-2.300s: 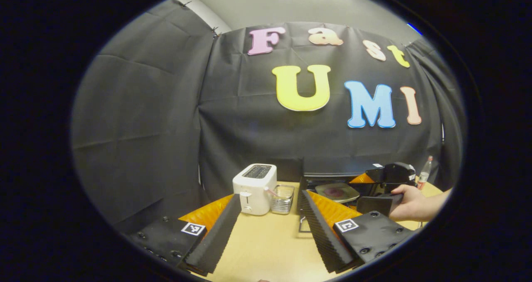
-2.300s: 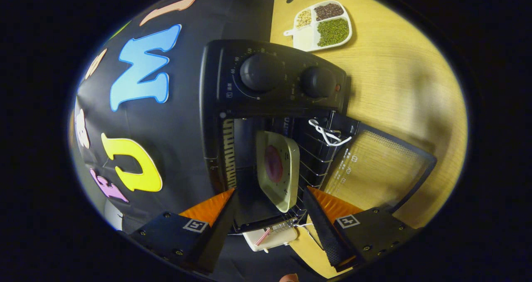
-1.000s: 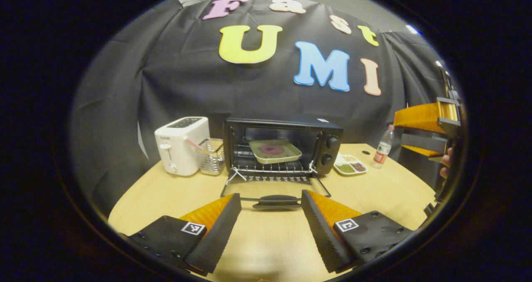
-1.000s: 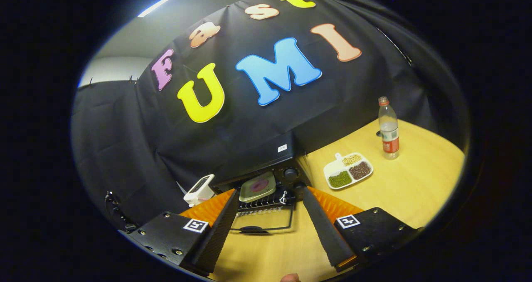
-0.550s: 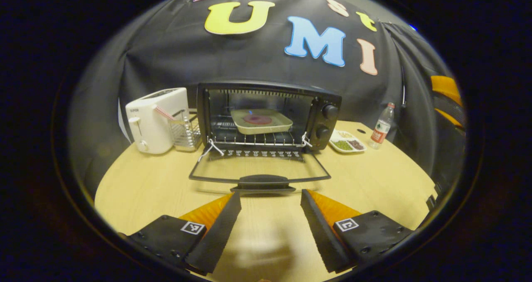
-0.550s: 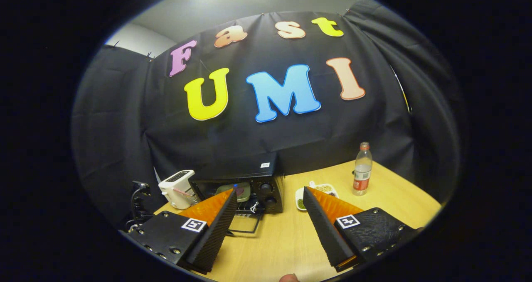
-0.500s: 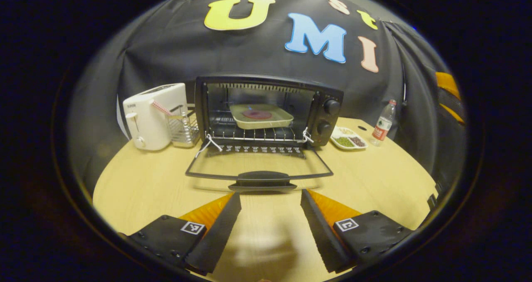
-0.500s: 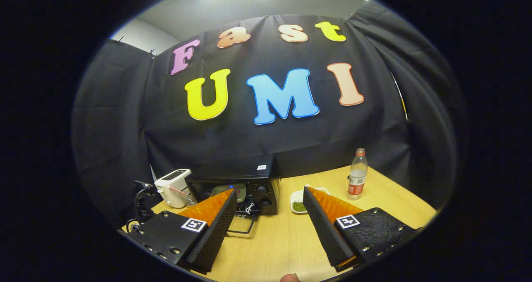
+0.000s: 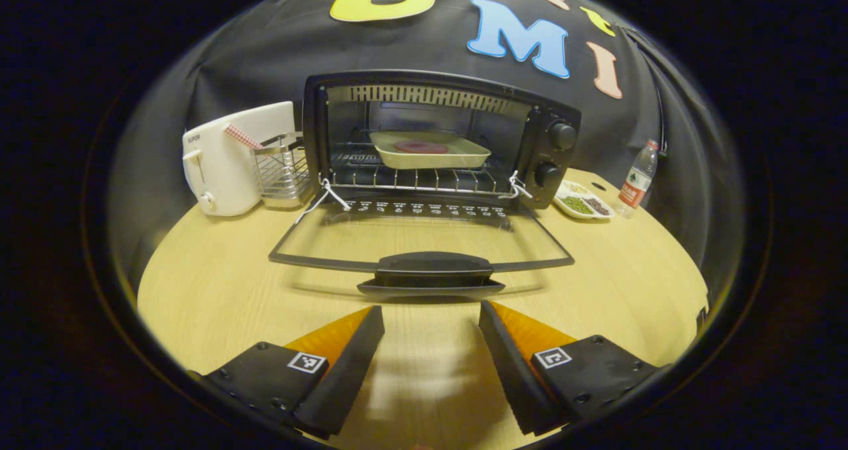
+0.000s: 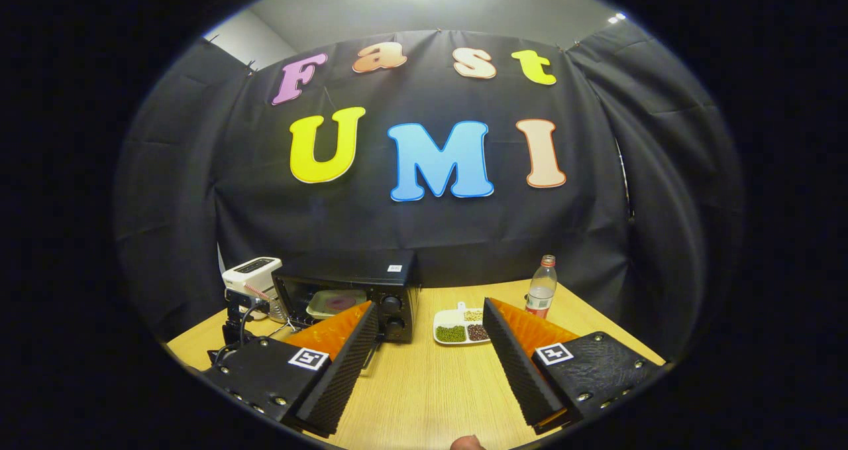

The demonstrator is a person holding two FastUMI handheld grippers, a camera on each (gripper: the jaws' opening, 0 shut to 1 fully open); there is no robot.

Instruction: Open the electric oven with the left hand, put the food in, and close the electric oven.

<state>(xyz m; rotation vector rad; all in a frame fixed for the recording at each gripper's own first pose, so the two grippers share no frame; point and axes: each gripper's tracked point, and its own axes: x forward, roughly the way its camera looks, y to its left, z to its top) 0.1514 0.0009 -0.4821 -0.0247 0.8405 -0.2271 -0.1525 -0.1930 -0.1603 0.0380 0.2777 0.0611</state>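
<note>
The electric oven stands toward the back edge of the wooden desk, against the black cloth wall, with its glass door folded down flat over the desk. The door's dark handle faces the left gripper, which hovers just in front of it above the desk with its jaws spread wide and nothing between them; the fingers do not touch the handle. Inside the oven, a pale square dish sits on the wire rack, carrying the food, a flat round reddish piece. White strings tie the rack's front corners to the door. Two black knobs sit one above the other on the oven's right panel.

Left of the oven stand a small wire basket and a white toaster, the basket between the two. Right of the oven lie a white divided plate with beans and, farther toward the right edge, a plastic bottle with a red label, upright.

In the right gripper view, the right gripper is held well back from the oven, above the desk, its jaws also wide apart and empty. The divided plate and the bottle show between its fingers, farther off.
</note>
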